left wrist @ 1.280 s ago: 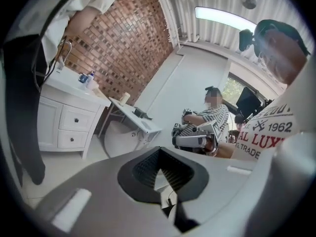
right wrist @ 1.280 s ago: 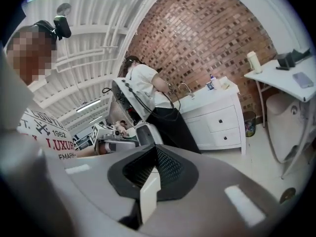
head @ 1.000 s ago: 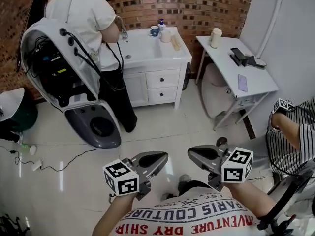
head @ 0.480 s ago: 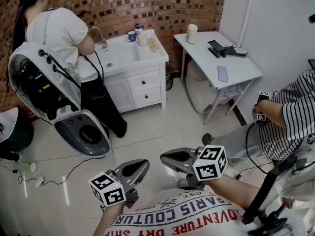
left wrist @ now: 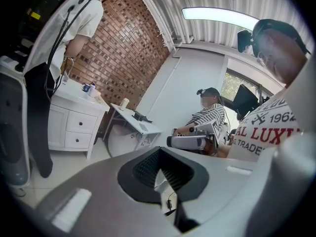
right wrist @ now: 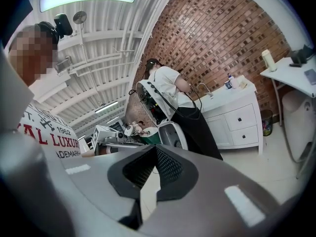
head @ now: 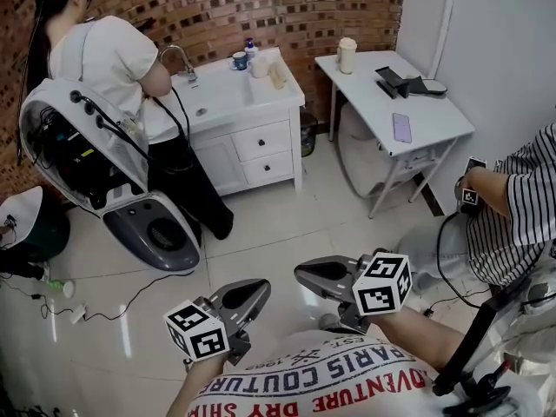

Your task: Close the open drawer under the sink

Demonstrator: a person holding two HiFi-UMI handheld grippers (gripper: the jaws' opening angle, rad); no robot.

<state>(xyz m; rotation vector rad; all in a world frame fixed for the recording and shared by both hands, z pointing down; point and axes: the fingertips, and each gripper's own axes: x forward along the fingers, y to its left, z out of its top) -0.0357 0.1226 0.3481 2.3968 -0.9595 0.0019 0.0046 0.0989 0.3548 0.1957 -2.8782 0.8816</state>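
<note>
The white sink cabinet [head: 252,137] stands against the brick wall, far ahead of me. Its two small drawers, upper [head: 263,140] and lower [head: 269,169], look level with the cabinet face from this distance. The same cabinet shows small in the left gripper view [left wrist: 74,127] and in the right gripper view [right wrist: 237,120]. My left gripper [head: 261,287] and right gripper [head: 304,272] are held low, close to my body, several steps from the cabinet. Both are shut with nothing between the jaws [left wrist: 159,152] [right wrist: 157,149].
A person in a white shirt [head: 113,50] stands at the sink, left of the drawers. A big white-and-grey machine shell [head: 113,172] leans beside them. A white table [head: 395,102] stands to the right, a seated person in stripes [head: 512,215] nearer. Cables [head: 87,307] lie on the tiled floor.
The head view has swung, so the cabinet sits further left and higher in the picture. Both grippers stay shut and low near my body.
</note>
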